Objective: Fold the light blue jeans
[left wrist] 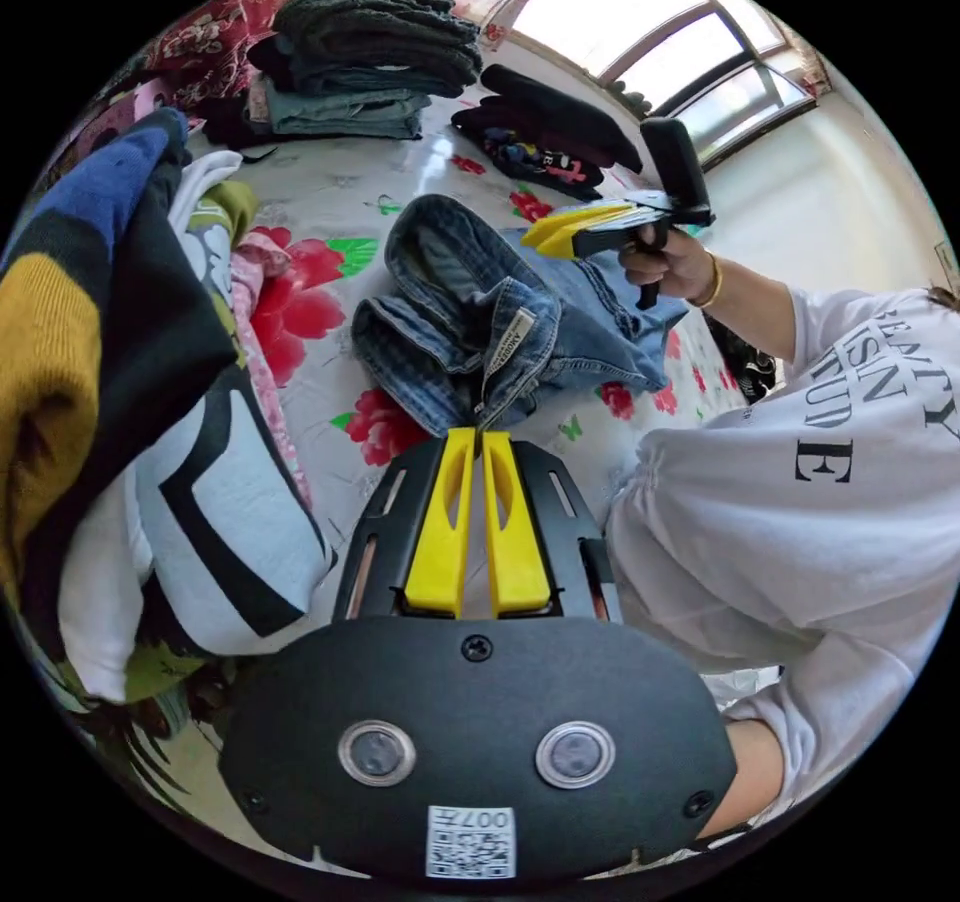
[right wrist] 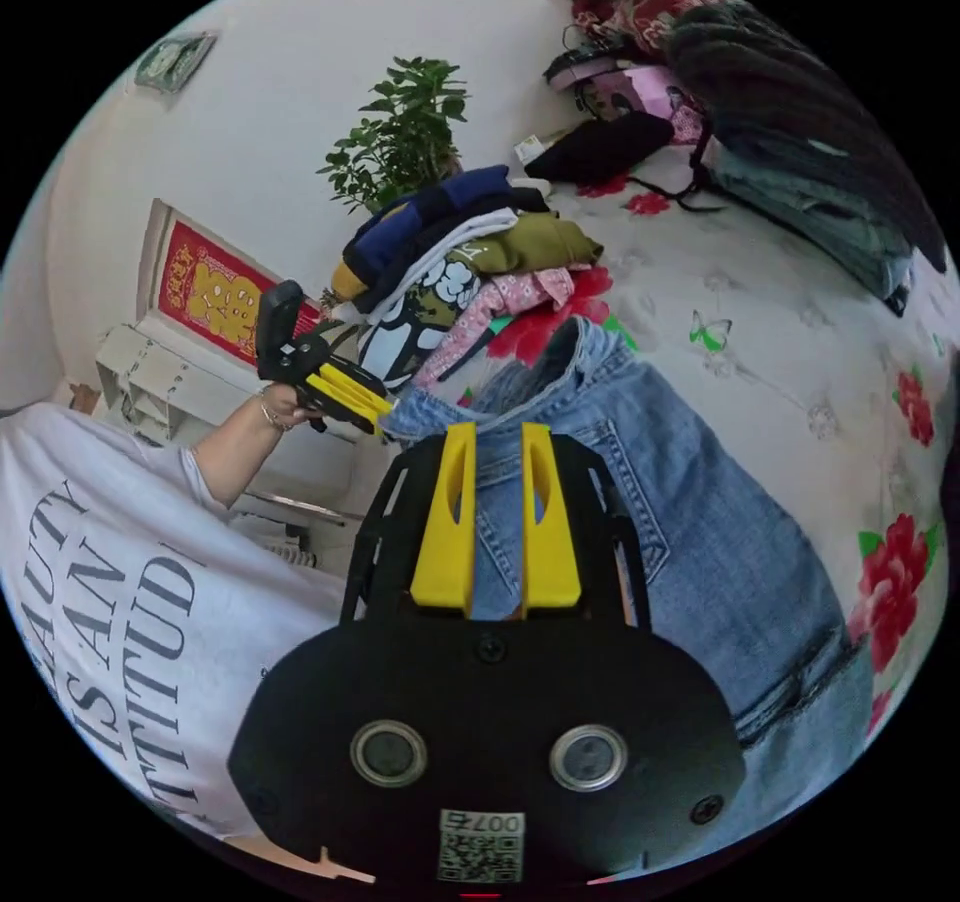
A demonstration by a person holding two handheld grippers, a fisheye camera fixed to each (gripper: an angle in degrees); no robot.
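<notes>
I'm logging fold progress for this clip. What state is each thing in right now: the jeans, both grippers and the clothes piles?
light blue jeans: bunched, partly lifted off the bed, not folded.
left gripper: shut on the jeans' edge.
right gripper: jaws slightly apart, jeans fabric between them; grip unclear.
folded stack: neatly folded, at the far end.
unfolded heap: loosely piled, beside the jeans.

The white shirt [right wrist: 110,592] has big dark block letters across it — only pieces are readable: "AUTY", "IS AN", "TTITUD" in the right gripper view. Both black housings carry a sticker [left wrist: 470,841] with a square code and "007" plus one more character — mirrored, can't make it out.
</notes>
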